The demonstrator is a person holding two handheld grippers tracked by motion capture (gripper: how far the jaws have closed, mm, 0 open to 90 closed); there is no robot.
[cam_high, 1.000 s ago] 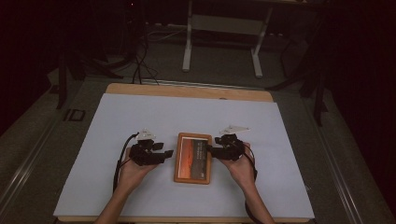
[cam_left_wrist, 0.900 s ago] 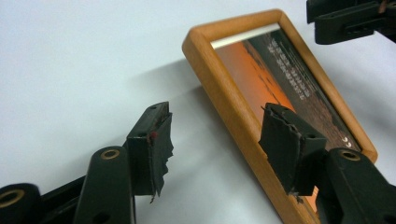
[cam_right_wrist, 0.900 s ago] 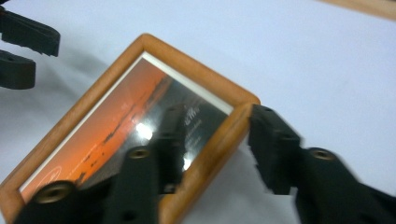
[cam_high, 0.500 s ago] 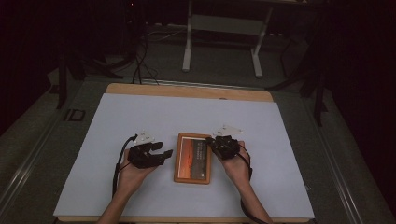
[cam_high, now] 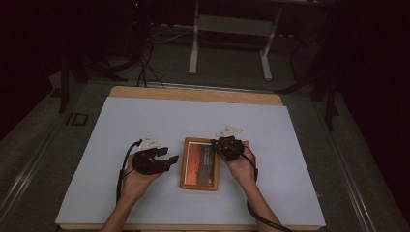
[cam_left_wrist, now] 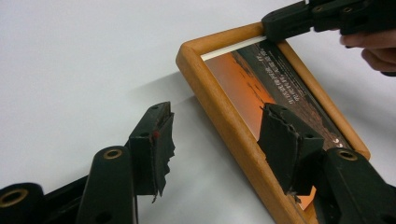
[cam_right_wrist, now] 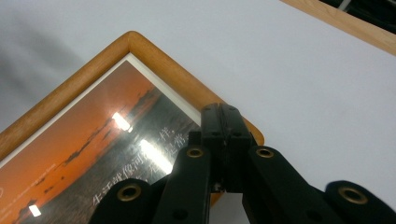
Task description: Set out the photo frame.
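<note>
Since the earlier pictures the right tongs (cam_high: 223, 146) had slid from the picture frame's (cam_high: 199, 163) right side up to its far right corner, while the left tongs (cam_high: 169, 159) had stayed just off its left edge. The right tongs were pressed together over that corner of the wooden rim, though whether they pinched it or merely touched it could not be told. The left tongs were spread wide, straddling the frame's left rail without gripping, and the frame lay flat on the white table (cam_high: 145, 121).
</note>
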